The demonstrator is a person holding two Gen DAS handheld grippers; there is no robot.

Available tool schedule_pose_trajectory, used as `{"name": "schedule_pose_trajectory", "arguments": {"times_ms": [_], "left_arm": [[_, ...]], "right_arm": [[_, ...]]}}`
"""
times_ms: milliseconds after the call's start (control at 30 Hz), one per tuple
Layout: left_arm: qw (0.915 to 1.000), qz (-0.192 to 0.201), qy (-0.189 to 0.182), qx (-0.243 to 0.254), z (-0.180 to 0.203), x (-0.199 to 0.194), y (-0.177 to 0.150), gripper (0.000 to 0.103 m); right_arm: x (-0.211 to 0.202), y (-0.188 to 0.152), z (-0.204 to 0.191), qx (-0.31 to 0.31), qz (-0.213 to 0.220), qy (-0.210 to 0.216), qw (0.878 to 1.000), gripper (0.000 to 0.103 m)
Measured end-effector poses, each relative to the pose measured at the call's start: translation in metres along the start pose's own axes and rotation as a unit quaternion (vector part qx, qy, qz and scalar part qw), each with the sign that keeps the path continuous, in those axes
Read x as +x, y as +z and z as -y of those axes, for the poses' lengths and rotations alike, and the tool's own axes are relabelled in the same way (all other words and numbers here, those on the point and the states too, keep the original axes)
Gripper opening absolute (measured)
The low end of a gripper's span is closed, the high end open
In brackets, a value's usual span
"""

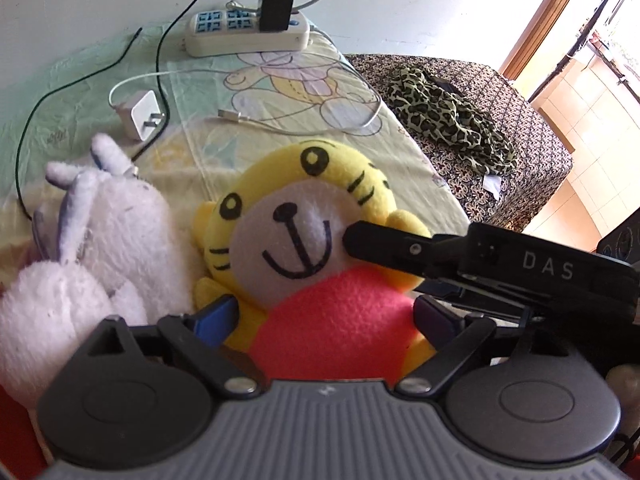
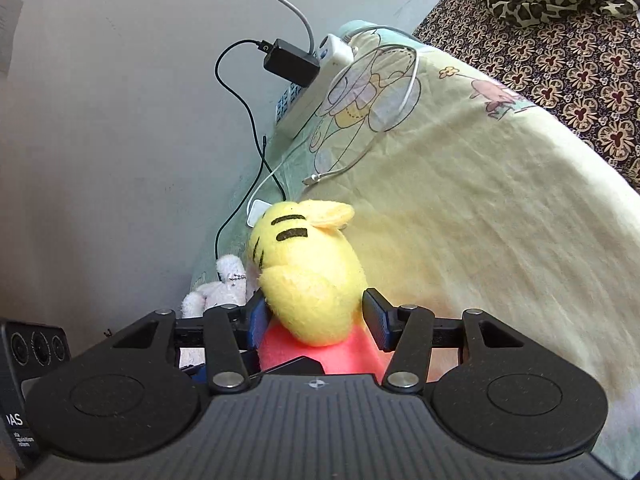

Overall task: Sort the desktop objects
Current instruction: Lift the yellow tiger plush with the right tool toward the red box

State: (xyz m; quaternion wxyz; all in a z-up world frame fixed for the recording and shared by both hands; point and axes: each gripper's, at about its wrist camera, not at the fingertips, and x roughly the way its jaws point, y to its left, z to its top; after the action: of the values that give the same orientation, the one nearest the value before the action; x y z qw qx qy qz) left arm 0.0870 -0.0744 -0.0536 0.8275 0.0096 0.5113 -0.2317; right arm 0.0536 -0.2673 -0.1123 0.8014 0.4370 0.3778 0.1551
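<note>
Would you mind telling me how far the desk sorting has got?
Nothing looks sorted yet. In hand: both the left claw and right claw straddle the yellow tiger plush, open. Left: the white plush, white charger and loose white cable lie scattered on the cloth.

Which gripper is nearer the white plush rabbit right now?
Left. The left gripper straddles the yellow tiger plush right beside the white plush rabbit. The right gripper comes at the tiger from its far side, the rabbit beyond.
</note>
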Motion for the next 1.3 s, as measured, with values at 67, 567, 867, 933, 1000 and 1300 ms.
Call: {"name": "schedule_pose_trajectory", "arguments": {"times_ms": [67, 567, 867, 933, 1000, 1300], "left_arm": [[0.9999, 0.004, 0.006, 0.009, 0.002, 0.003, 0.001, 0.094], [0.9986, 0.014, 0.022, 0.047, 0.022, 0.011, -0.008, 0.094], [0.9981, 0.007, -0.008, 0.060, 0.041, -0.011, -0.040, 0.094], [0.9973, 0.010, -0.009, 0.072, 0.047, -0.018, -0.049, 0.094], [0.9966, 0.014, -0.013, 0.080, 0.051, -0.027, -0.059, 0.094], [0.9955, 0.027, -0.022, 0.088, 0.051, -0.065, -0.107, 0.094]], "right_arm": [[0.006, 0.000, 0.000, 0.000, -0.007, 0.002, 1.000, 0.055], [0.003, -0.011, 0.017, 0.079, -0.041, 0.039, 0.995, 0.051], [-0.036, -0.034, 0.005, 0.047, -0.053, 0.014, 0.997, 0.050], [-0.047, -0.044, 0.001, 0.039, -0.054, 0.009, 0.998, 0.050], [-0.055, -0.052, -0.003, 0.033, -0.056, 0.008, 0.998, 0.050], [-0.080, -0.090, -0.021, 0.002, -0.073, 0.010, 0.997, 0.050]]}}
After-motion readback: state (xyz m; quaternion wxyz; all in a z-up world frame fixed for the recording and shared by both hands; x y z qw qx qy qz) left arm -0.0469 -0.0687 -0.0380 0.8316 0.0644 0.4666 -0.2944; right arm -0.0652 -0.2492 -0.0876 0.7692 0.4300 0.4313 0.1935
